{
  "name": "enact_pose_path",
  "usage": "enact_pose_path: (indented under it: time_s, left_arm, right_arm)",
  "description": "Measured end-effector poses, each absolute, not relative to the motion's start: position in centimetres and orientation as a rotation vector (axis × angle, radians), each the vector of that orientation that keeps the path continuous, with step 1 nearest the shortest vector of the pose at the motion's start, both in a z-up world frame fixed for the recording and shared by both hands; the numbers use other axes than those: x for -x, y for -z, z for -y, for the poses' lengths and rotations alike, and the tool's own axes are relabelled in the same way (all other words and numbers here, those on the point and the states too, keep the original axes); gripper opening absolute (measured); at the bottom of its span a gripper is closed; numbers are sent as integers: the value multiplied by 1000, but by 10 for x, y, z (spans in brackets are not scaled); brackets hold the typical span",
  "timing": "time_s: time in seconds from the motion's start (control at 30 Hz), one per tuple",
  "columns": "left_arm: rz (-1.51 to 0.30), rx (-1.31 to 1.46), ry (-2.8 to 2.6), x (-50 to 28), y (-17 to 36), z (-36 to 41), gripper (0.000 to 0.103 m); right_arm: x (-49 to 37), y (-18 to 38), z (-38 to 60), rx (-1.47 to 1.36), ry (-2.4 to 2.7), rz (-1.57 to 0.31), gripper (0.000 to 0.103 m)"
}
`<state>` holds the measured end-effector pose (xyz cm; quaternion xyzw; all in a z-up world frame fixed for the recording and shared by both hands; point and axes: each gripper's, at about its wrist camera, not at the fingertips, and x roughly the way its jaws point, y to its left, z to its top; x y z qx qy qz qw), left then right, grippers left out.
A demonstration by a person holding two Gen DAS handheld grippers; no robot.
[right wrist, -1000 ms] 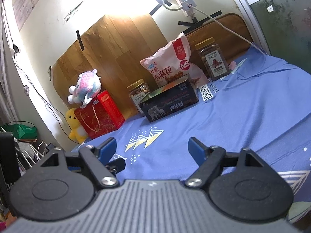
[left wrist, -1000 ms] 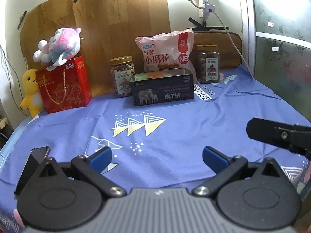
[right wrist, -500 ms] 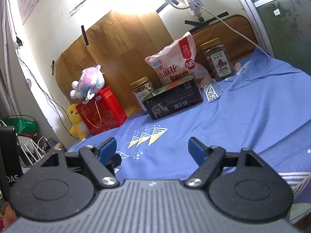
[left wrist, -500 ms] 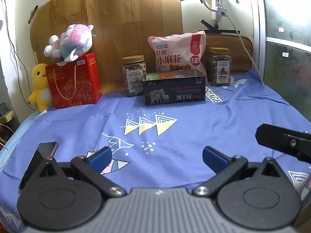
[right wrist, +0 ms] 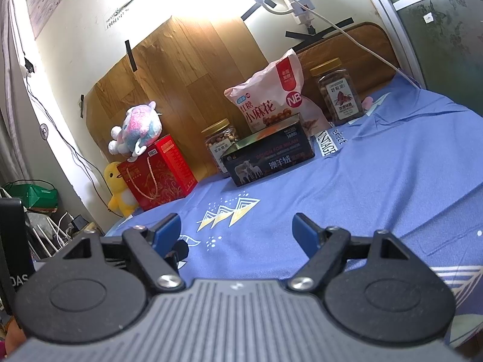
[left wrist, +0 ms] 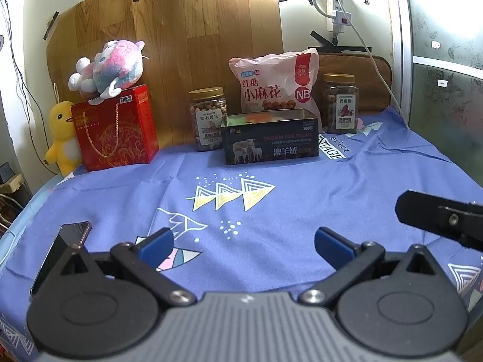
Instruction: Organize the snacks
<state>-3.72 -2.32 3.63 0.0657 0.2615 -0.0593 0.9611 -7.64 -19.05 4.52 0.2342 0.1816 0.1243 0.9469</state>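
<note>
Blue patterned cloth [left wrist: 271,211] covers the tabletop. Dark rectangular open tin w/ sheep picture [left wrist: 271,138] sits at 12 o'clock, far side. Pink snack bag [left wrist: 274,84] stands upright just behind it; gold-lidded nut jar [left wrist: 207,117] at its 10 o'clock, second gold-lidded jar [left wrist: 340,102] at 2 o'clock. Red gift box [left wrist: 116,129] w/ pink plush toy [left wrist: 111,69] on top at 10 o'clock. Left gripper [left wrist: 241,242] spread wide, holding nothing; right gripper [right wrist: 235,229] likewise wide, empty. Vs 0.5 s ago: jaws unchanged, both views shifted slightly, snacks and tin unmoved. Black phone [left wrist: 57,253] lies at 8 o'clock.
</note>
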Motion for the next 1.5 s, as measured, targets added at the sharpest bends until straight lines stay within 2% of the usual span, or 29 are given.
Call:
enact_pose_path:
  time_s: [1.5]
  left_arm:
    - [-523, -166, 111, 38, -33, 22, 103]
  right_arm:
    - [79, -45, 194, -487, -242, -351, 83]
